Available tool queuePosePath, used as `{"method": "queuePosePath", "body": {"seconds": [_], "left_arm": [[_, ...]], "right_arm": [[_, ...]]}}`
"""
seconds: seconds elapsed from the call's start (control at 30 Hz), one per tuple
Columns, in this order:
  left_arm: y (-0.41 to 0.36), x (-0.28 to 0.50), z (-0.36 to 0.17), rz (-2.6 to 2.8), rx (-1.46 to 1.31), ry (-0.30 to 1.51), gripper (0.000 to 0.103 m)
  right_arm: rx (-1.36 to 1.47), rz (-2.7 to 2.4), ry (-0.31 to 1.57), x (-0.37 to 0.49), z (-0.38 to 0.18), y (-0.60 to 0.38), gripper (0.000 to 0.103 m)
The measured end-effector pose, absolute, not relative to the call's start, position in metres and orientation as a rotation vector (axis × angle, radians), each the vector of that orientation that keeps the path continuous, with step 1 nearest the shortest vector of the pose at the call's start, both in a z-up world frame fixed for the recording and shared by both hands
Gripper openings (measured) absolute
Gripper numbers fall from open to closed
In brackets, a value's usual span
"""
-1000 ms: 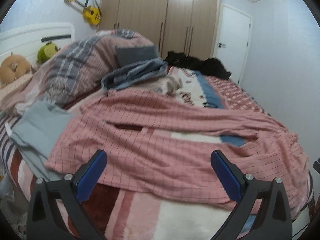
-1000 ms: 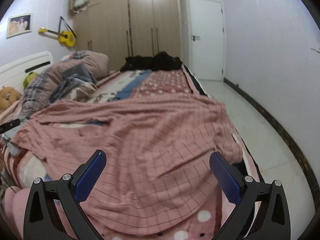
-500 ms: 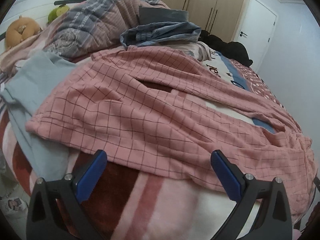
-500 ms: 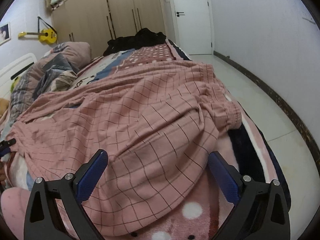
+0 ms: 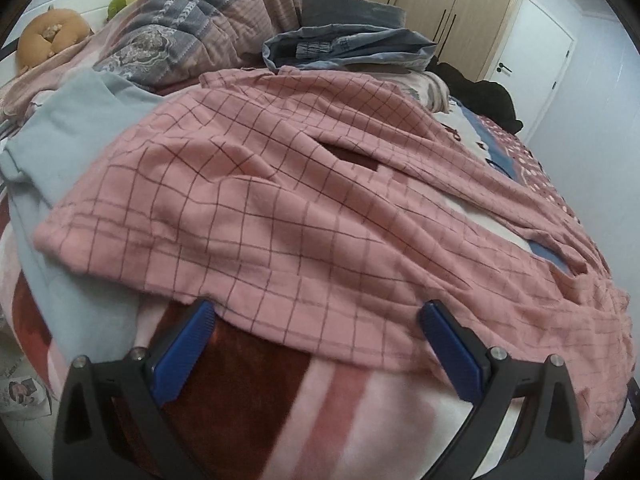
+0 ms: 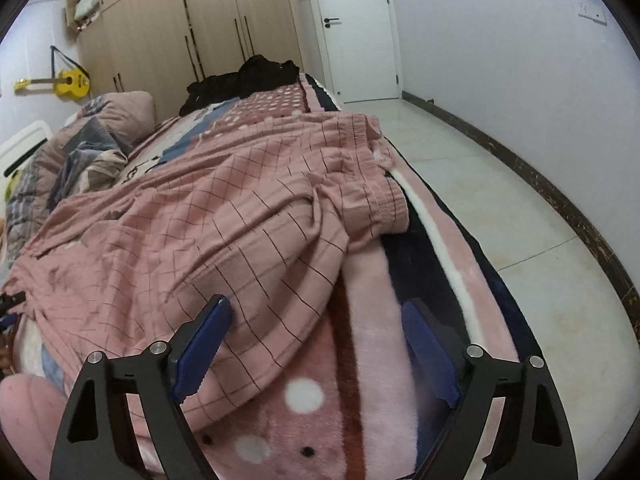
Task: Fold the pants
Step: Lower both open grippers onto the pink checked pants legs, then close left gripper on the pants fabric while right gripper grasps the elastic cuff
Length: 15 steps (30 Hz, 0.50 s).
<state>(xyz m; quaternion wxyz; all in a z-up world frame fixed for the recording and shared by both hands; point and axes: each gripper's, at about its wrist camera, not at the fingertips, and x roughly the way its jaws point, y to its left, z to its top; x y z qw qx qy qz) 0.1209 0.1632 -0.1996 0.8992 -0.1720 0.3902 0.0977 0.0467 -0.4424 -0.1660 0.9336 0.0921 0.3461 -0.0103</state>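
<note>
Pink checked pants (image 5: pixel 280 208) lie spread across the bed. In the left wrist view the leg hem is nearest, its edge between my blue pads. My left gripper (image 5: pixel 316 320) is open, low over the hem edge, holding nothing. In the right wrist view the pants (image 6: pixel 208 220) show with the elastic waistband (image 6: pixel 372 184) at the bed's right edge. My right gripper (image 6: pixel 316 320) is open, low over the near side edge of the pants by the hip, with the left pad (image 6: pixel 204 340) against the cloth.
A light blue garment (image 5: pixel 72 128) lies left of the pants hem. Folded denim (image 5: pixel 348 48) and a rumpled quilt (image 5: pixel 192 20) sit behind. Black clothes (image 6: pixel 248 76) lie at the far end. The bed's edge drops to a tiled floor (image 6: pixel 500 208) on the right.
Both grippers have come down and forward toward the pants. The left is now at the hem edge, the right at the near edge below the waistband. Both stay open.
</note>
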Motion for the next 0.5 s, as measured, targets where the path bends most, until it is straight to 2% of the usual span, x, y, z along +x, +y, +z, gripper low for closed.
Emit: {"method": "queuePosePath", "body": {"seconds": [0.13, 0.2, 0.23, 0.27, 0.3, 0.33, 0.37, 0.4, 0.43, 0.47, 0.5], "left_arm": [[0.170, 0.136, -0.198, 0.209, -0.349, 0.799, 0.101], [0.172, 0.143, -0.196, 0.218, -0.351, 0.796, 0.091], [0.173, 0.146, -0.194, 0.224, -0.351, 0.796, 0.080], [0.174, 0.148, -0.193, 0.230, -0.350, 0.794, 0.065], [0.175, 0.149, -0.191, 0.237, -0.351, 0.791, 0.056], [0.175, 0.150, -0.189, 0.236, -0.356, 0.789, 0.036], [0.177, 0.151, -0.187, 0.225, -0.366, 0.787, 0.018], [0.177, 0.150, -0.185, 0.218, -0.373, 0.782, 0.011], [0.178, 0.149, -0.182, 0.215, -0.376, 0.772, 0.008], [0.178, 0.145, -0.177, 0.219, -0.368, 0.751, 0.006], [0.178, 0.142, -0.174, 0.226, -0.358, 0.736, 0.006]], "right_arm": [[0.236, 0.022, 0.674, 0.054, -0.165, -0.456, 0.085], [0.265, 0.036, 0.656, 0.066, -0.163, -0.466, 0.085], [0.283, 0.039, 0.651, 0.072, -0.163, -0.471, 0.085], [0.304, 0.042, 0.648, 0.079, -0.163, -0.476, 0.085], [0.324, 0.044, 0.653, 0.088, -0.164, -0.480, 0.082], [0.343, 0.043, 0.659, 0.096, -0.165, -0.483, 0.078], [0.355, 0.042, 0.660, 0.101, -0.166, -0.485, 0.072], [0.366, 0.031, 0.655, 0.106, -0.166, -0.486, 0.056], [0.373, 0.018, 0.651, 0.108, -0.166, -0.487, 0.045], [0.378, 0.007, 0.650, 0.109, -0.165, -0.486, 0.027], [0.379, -0.001, 0.649, 0.110, -0.164, -0.485, 0.024]]}}
